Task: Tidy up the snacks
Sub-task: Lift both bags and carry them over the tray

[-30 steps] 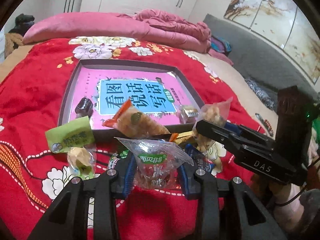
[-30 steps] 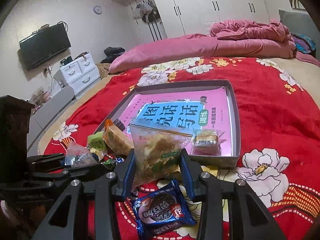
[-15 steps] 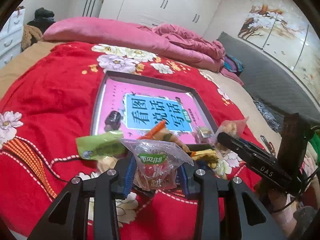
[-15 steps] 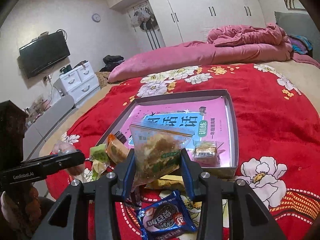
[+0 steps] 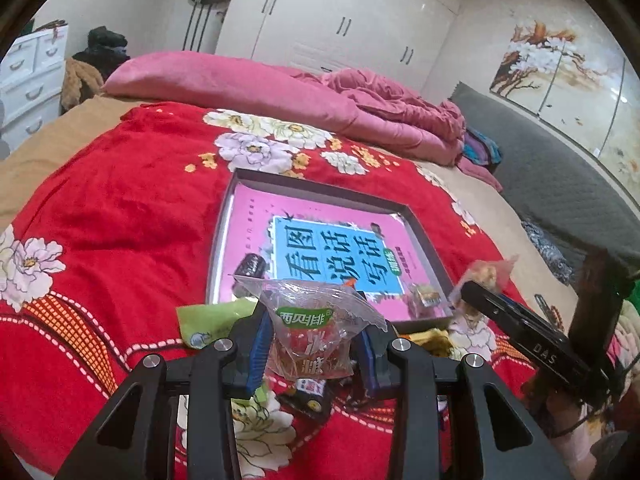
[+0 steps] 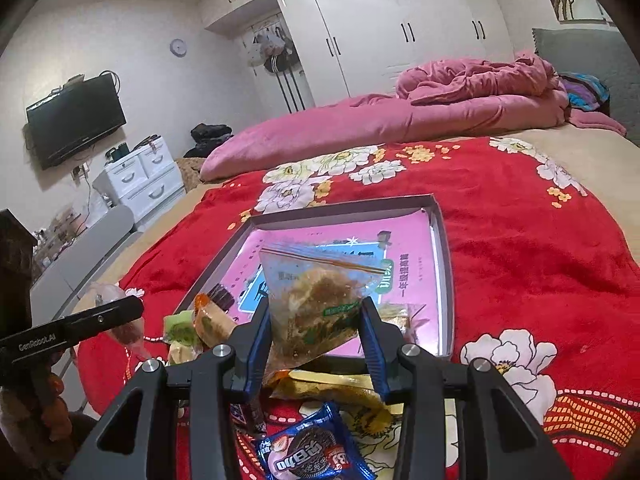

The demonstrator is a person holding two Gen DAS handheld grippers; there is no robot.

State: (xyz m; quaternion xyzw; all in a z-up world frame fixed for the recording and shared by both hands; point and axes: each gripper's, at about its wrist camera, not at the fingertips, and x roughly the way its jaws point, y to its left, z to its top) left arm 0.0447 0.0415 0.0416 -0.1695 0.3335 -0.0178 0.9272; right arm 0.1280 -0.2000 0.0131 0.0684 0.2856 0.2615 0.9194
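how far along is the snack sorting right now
Early. Two small packets already lie in the tray. In hand: the left gripper holds a clear green-label packet, the right gripper a clear brown-snack bag. Left: the blue cookie packet and others on the bedspread.

Both grippers, left gripper (image 5: 312, 344) and right gripper (image 6: 316, 332), with their snack packets, now higher above the bed (image 6: 540, 248).

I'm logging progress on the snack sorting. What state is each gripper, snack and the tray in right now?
Left gripper: shut on clear packet with green label, held above the bed.
Right gripper: shut on clear bag of brown snack, lifted.
Gray tray: open, holds pink book, dark candy, small wrapped snack.
Blue cookie packet: sealed, lying on red blanket.
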